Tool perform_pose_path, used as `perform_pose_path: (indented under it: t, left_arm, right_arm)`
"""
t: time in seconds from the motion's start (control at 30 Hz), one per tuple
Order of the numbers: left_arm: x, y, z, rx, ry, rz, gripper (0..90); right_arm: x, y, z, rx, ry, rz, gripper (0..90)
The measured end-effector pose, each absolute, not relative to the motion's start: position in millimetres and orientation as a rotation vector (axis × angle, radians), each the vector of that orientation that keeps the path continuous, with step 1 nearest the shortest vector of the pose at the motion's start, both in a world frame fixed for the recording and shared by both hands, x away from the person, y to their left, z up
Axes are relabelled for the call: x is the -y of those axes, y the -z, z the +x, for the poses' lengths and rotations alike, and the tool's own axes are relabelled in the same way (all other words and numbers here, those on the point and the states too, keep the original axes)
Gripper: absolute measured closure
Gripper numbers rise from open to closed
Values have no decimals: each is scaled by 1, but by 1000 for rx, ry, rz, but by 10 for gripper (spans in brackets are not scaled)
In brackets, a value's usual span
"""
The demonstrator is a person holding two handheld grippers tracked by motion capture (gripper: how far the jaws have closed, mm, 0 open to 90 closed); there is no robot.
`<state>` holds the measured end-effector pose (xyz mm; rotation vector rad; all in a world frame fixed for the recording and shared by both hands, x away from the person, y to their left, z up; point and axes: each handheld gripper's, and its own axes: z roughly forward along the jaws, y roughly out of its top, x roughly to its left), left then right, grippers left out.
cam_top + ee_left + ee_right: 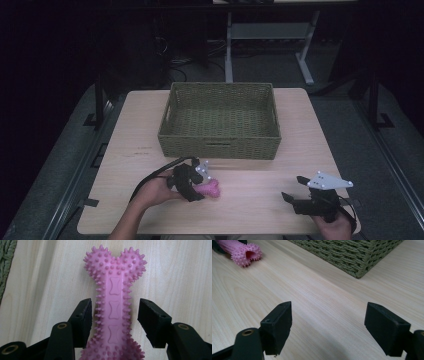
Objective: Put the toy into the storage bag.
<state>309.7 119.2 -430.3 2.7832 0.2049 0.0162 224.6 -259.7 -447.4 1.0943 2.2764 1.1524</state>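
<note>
- The left claw (113, 315) straddles the shaft of a pink spiky bone (113, 305) that lies flat on the table (175, 270).
- Its jaws stand on either side of the shaft. The left-hand pad sits against the spikes; a thin strip of wood shows between the spikes and the right-hand pad. So the pads are not yet pressing: the claw is open, with the bone between.
- The bone's knobbed end fans out just past the jaw tips; its other end runs back under the claw.
- In the high view the left claw (196, 192) is held by the left hand (155, 192) near the table's front edge, with the bone (212, 189) poking out on the side toward the right claw (295, 192).
- A woven green basket (220, 145) stands just beyond the left claw, apart from it, with bare wood between. Its corner shows at the upper left of the left gripper view (5, 262).
- The right claw (328, 325) hangs wide open over bare wood, with nothing between its jaws. It is well apart from the bone (242, 251), which lies ahead and to its left; the basket (352, 255) is ahead and to its right.
- Nothing lies between either claw and the basket.
</note>
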Motion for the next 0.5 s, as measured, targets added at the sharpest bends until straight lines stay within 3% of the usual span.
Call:
perform_pose_path:
  t: [0.1, 0.5]
  left_arm:
    - [-117, 430, 309, -188, -38, 2778, 490]
    - [-113, 433, 310, -180, -33, 2812, 526]
  right_arm:
    - [260, 447, 225, -2277, -1153, 1093, 217]
    - [262, 447, 223, -2272, -1160, 1094, 217]
